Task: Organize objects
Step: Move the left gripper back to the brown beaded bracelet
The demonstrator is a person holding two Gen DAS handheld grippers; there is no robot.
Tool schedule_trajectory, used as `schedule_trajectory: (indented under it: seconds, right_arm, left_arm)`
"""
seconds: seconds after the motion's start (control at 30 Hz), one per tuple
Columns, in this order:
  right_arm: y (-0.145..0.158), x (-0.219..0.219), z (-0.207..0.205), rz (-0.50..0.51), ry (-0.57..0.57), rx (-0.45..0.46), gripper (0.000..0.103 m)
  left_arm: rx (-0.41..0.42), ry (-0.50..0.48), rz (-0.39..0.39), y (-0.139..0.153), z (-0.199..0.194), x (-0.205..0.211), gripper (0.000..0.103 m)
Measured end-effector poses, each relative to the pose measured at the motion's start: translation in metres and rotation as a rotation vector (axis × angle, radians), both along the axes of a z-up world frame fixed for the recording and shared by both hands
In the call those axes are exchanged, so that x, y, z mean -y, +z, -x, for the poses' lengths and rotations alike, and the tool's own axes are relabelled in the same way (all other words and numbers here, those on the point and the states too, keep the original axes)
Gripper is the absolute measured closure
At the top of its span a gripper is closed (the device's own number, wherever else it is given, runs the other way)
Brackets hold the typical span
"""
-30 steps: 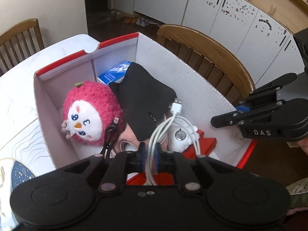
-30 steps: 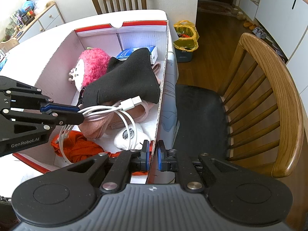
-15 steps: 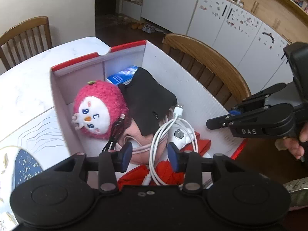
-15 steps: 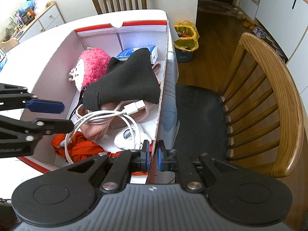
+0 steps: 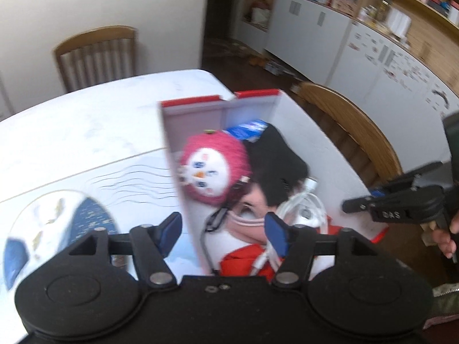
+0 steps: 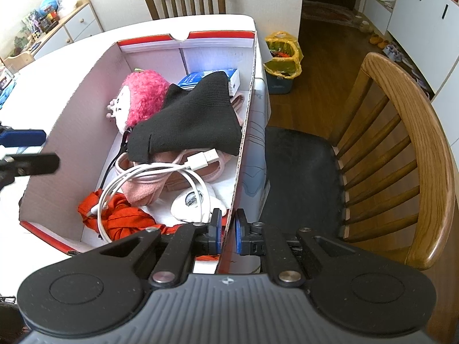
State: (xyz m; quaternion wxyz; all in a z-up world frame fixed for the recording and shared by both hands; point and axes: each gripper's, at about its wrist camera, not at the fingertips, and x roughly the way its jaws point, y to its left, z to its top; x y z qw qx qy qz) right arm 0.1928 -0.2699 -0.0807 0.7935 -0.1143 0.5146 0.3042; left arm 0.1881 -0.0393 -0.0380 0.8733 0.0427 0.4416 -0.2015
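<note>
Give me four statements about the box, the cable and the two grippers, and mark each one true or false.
1. The white cable lies inside the box. True.
2. The left gripper grips the cable. False: its jaws have just been opening and stand open, empty.
3. The right gripper pinches the box wall. True.
4. The pink plush toy sits on the chair. False: it is in the box, beside the black cloth.

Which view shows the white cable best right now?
The right wrist view: the white cable lies sharp and almost whole, coiled over the pink item, its plug free, inside the box. In the blurred left wrist view, only part of its coil shows, cut off behind a blue pad.
</note>
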Motion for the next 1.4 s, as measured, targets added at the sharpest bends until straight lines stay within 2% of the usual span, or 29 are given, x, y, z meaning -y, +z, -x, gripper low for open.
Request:
schedule_trajectory:
  seconds: [0.27, 0.4, 0.53, 0.73, 1.03, 1.17, 1.4]
  right_arm:
    - [0.001, 0.001, 0.0, -0.001, 0.016, 0.003, 0.092]
    - [0.0, 0.001, 0.0, 0.002, 0.009, 0.001, 0.092]
    - [0.0, -0.001, 0.0, 0.006, -0.007, -0.003, 0.092]
    - [0.001, -0.003, 0.001, 0.019, -0.034, -0.007, 0.092]
    - [0.0, -0.009, 0.002, 0.057, -0.053, -0.001, 0.092]
    - [0.0, -0.012, 0.002, 0.069, -0.061, -0.001, 0.092]
    - [-0.003, -0.015, 0.002, 0.086, -0.072, -0.004, 0.092]
  left_arm:
    - [0.009, 0.156, -0.001, 0.006, 0.0, -0.046, 0.02]
    - [0.011, 0.203, -0.006, 0.007, -0.004, -0.072, 0.013]
    - [0.003, 0.235, 0.016, 0.006, -0.009, -0.1, 0.001]
    - [-0.005, 0.259, -0.049, -0.011, -0.017, -0.124, 0.001]
    - [-0.066, 0.204, -0.147, -0.063, -0.03, -0.126, 0.001]
    - [-0.089, 0.202, -0.165, -0.081, -0.038, -0.127, 0.002]
    - [-0.121, 0.263, -0.17, -0.101, -0.053, -0.14, 0.005]
